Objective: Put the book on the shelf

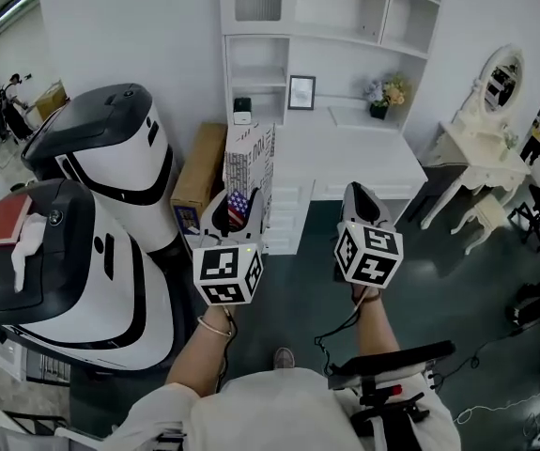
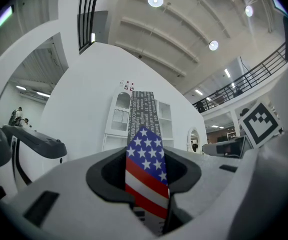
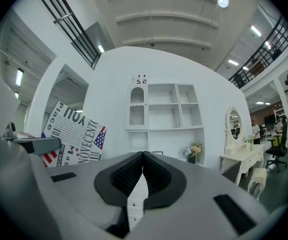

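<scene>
Left gripper (image 1: 236,214): my jaws are clamped on the flag-printed book (image 2: 145,149), which I hold upright by its lower end so it can slide in vertically.
Right gripper (image 3: 142,176): jaws together, empty, kept aside.
White shelf unit (image 1: 258,69): ahead, well apart.

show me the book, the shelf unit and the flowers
book (image 1: 251,163), head view, on its black-and-white printed cover
shelf unit (image 1: 258,67), head view, on the back wall of its lower left cubby
flowers (image 1: 388,91), head view, on the blooms
</scene>
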The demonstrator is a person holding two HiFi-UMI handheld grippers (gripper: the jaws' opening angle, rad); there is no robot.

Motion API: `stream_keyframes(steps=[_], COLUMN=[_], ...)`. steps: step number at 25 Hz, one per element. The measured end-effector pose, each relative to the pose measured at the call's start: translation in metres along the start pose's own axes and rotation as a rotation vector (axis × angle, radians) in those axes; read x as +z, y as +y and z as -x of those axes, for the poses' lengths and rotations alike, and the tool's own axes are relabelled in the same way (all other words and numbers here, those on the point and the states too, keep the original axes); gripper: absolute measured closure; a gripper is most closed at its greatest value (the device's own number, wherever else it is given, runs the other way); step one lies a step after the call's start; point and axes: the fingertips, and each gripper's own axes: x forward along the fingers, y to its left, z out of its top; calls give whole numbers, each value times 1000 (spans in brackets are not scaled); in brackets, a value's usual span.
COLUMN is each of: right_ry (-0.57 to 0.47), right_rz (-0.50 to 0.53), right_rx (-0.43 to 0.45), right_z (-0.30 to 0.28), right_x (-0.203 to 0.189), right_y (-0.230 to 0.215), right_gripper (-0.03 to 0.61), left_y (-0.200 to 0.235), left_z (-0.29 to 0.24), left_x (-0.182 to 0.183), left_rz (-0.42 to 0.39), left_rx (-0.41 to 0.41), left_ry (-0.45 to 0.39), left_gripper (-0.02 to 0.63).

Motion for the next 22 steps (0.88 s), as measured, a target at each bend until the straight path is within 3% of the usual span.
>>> stream_keyframes(steps=[22], right_ry=[9], right_rz=[-26], right_rx=[-8], right_z=[-119], right_x=[-6], right_y=[-115], right_gripper=[557], left_y=[-32], left_z=[-151], left_x=[-29], left_rz=[-20], left_rx=[12], left_ry=[10], left_gripper=[451])
